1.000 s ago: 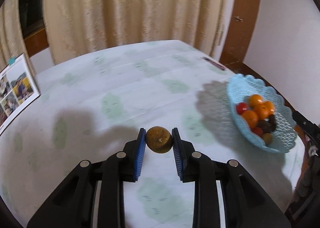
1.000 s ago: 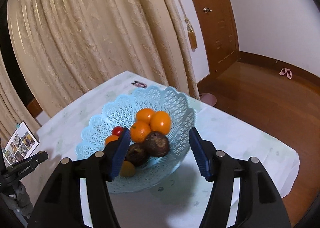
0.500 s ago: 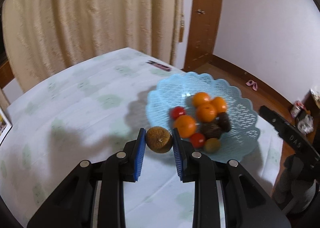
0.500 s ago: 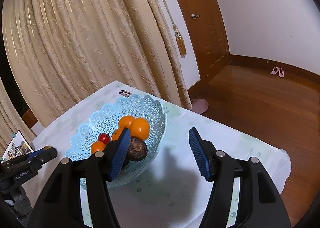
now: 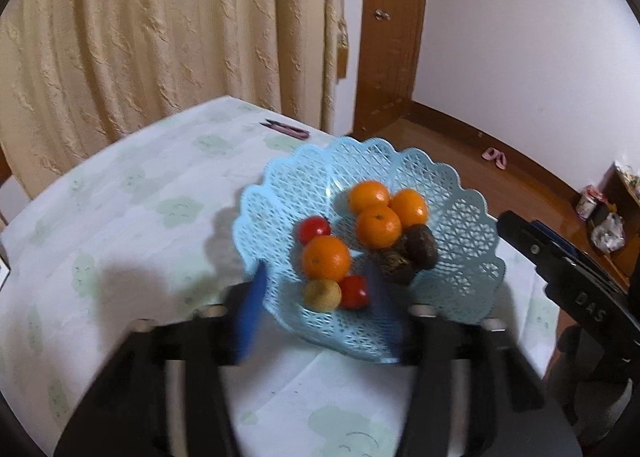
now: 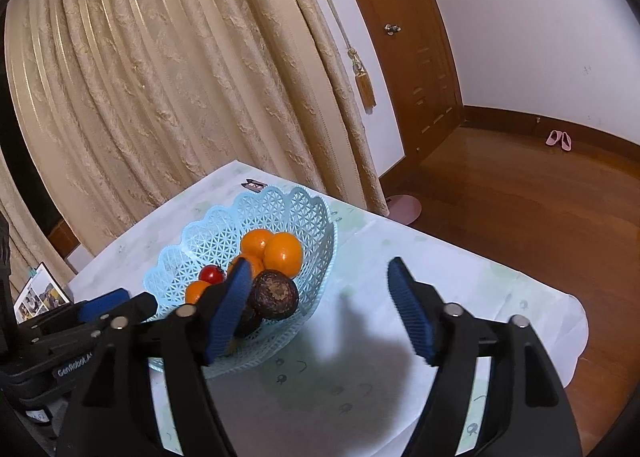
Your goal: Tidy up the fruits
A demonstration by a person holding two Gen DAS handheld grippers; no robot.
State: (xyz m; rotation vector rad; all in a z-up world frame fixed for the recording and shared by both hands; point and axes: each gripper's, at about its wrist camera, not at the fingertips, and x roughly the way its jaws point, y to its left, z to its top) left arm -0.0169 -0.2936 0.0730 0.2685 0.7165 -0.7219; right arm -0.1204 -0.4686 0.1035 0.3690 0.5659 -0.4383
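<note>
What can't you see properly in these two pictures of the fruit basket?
- Left tongs, left wrist view: blurred as they open; no fruit is gripped.
- Yellowish-brown fruit, right wrist view: hidden behind the right tongs' pad.
- Dark fruit, right wrist view: a second one below is mostly covered by that pad.
- Small object past the basket: too small to identify.
- Photo card: pictures too small to read.

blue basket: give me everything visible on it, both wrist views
The blue basket is a pale blue, plastic-looking bowl with an openwork lattice wall and scalloped rim. It sits upright on the tablecloth near the table's edge. Inside lie four oranges, two small red fruits, two dark brown fruits and a yellowish-brown fruit. The left gripper, jaws opening with nothing between them, hangs over its near rim; whether it touches is unclear.
</note>
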